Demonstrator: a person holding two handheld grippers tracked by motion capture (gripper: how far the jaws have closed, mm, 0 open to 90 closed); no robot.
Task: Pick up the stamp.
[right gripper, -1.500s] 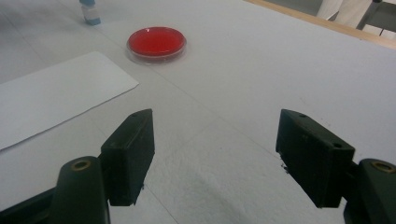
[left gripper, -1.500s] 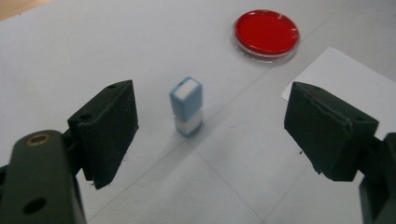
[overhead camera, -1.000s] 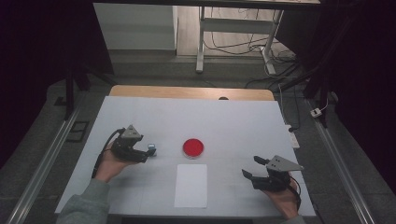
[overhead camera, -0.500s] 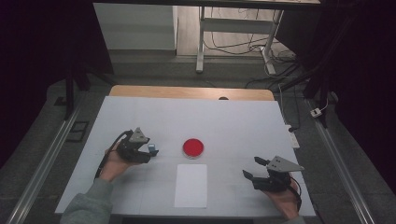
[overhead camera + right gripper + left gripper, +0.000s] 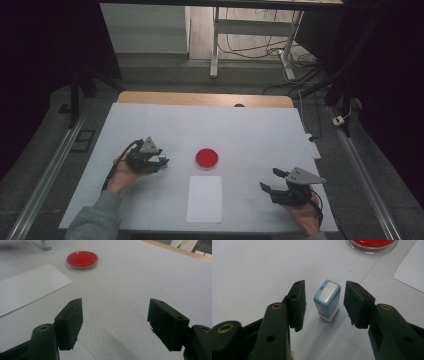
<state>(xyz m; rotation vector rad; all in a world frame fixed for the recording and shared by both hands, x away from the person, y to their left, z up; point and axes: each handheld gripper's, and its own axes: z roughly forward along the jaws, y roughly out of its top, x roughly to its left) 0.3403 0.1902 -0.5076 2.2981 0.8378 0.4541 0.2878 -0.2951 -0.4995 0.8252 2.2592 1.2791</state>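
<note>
A small light-blue stamp (image 5: 327, 300) stands upright on the white table (image 5: 235, 127). My left gripper (image 5: 325, 291) straddles it, and its jaws have just been closing. A narrow gap still shows on each side, so the pads do not press on it. From above, the left gripper (image 5: 161, 161) sits left of a round red dish (image 5: 206, 158). A white sheet of paper (image 5: 205, 198) lies in front of the dish. My right gripper (image 5: 269, 179) rests at the front right, open with nothing between its jaws (image 5: 115, 315).
The red dish (image 5: 82, 259) and the paper (image 5: 27, 287) lie to the left of the right gripper. A wooden strip (image 5: 200, 98) runs along the table's far edge. Beyond it are desk legs and cables (image 5: 250, 47) on the floor.
The left gripper has edged right so the stamp stands between its jaws, and those jaws have drawn much closer together. The right gripper has stayed put.
</note>
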